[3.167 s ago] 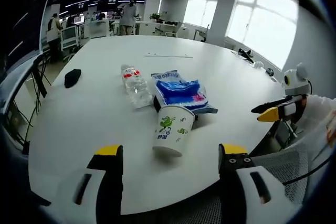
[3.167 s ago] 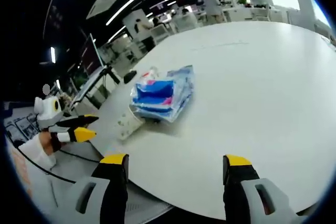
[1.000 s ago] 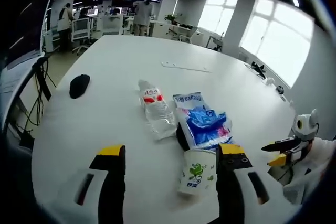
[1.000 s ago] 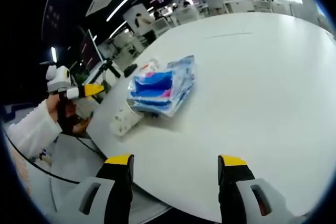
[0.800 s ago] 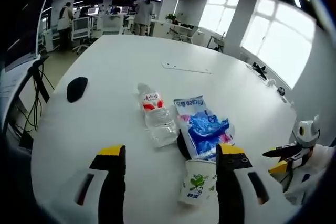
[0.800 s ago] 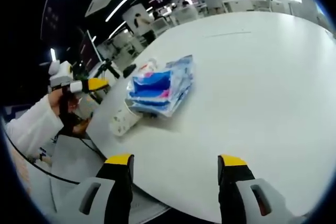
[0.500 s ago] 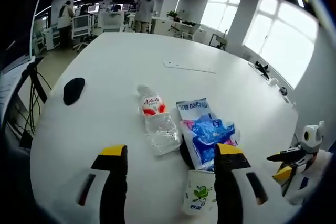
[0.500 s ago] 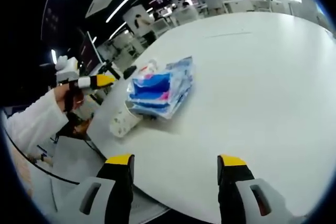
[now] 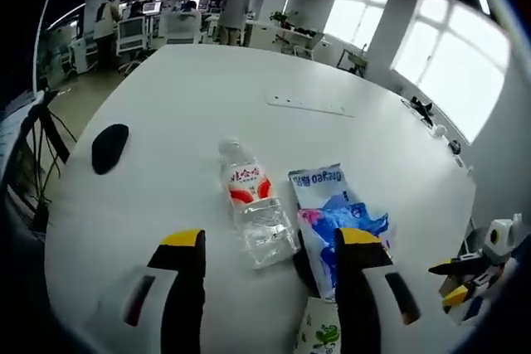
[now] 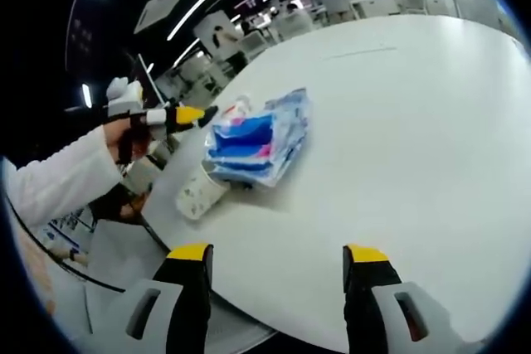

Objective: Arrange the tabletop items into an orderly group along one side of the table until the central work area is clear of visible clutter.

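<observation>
Left gripper view, bottle [image 9: 253, 213] beside blue packet [image 9: 338, 223], cup [image 9: 318, 333] nearest.

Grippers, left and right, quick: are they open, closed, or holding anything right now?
Left gripper: open, empty, above the clear plastic water bottle.
Right gripper: open, empty, over the white table.

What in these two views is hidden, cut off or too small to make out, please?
- Paper cup: left gripper view, partly behind that gripper's jaw and cut by the edge.
- Water bottle: right gripper view, mostly behind the blue snack bag.
- Bag lettering: too small.
</observation>
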